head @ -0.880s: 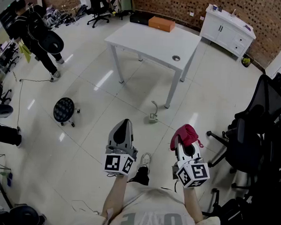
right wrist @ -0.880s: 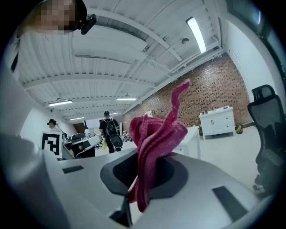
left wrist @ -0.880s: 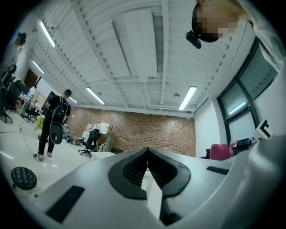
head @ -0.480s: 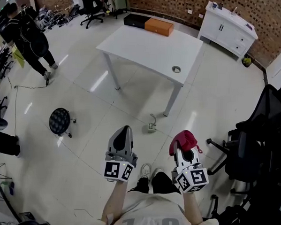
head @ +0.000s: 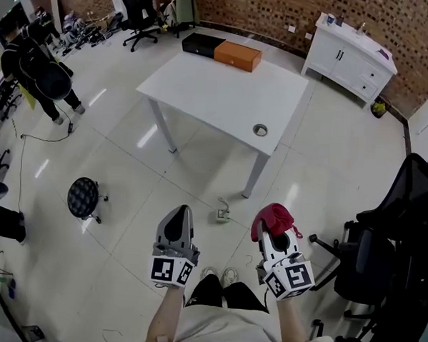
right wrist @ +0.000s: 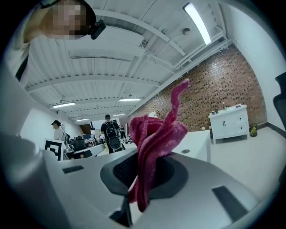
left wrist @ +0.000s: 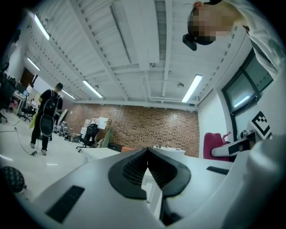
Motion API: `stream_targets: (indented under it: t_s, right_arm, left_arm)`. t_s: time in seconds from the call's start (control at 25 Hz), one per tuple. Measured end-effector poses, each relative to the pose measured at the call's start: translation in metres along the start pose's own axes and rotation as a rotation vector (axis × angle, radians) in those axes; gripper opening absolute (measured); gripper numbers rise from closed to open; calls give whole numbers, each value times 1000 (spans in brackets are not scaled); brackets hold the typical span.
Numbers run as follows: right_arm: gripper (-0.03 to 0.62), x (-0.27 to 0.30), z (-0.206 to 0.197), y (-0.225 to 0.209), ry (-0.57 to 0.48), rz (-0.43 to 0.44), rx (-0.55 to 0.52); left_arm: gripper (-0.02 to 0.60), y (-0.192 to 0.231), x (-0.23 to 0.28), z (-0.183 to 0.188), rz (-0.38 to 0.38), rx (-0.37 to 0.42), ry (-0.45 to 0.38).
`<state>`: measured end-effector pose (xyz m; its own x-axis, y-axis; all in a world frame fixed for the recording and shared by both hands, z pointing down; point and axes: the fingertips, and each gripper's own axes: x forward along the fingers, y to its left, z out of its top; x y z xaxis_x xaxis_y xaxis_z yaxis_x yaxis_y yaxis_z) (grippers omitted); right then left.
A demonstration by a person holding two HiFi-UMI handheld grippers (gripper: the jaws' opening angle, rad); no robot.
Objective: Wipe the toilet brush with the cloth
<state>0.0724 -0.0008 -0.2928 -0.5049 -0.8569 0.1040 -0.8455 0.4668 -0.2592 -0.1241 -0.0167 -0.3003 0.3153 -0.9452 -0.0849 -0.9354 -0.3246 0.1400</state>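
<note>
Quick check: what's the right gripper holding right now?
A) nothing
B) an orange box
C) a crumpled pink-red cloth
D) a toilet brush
C: in the right gripper view, the right gripper has its jaws closed on the crumpled pink-red cloth, which bunches up above them.

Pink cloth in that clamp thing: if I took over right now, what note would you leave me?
Left tool: shut, empty.
Right tool: shut on the pink cloth, which stands bunched above it.
Toilet brush: in no view. A white table stands ahead.
Done: cloth is in hand.
Left: find the brush, hold it, wipe it.
</note>
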Motion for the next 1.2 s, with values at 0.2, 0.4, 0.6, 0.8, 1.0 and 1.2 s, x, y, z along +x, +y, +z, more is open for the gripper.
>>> stream_targets:
  t_s: [0.2,0.4,0.6,0.8,1.0,1.2]
  right_arm:
    - [32,46,-87,-51,-45,26,-24]
    - [32,119,-287,-121,-96,5,-7]
    - [32,177,-481,-201,-137,-14,-13]
    - [31,210,-604,-257,-124,-23,-39]
    - [32,235,-711,-292,-45,-1,-13]
    - [32,278,-794,-320,37,24,107]
  left_arm:
    - [5,21,32,-115,-22,17,13]
    - [5,86,59,-323,-35,46,-11]
    - [5,133,71,-525,-57,71,-46]
    - [5,156,83,-656,-78,82,-50]
    - [5,146,75,-733,-154,75,-25]
    - [5,140,73,-791,-147,0,-2]
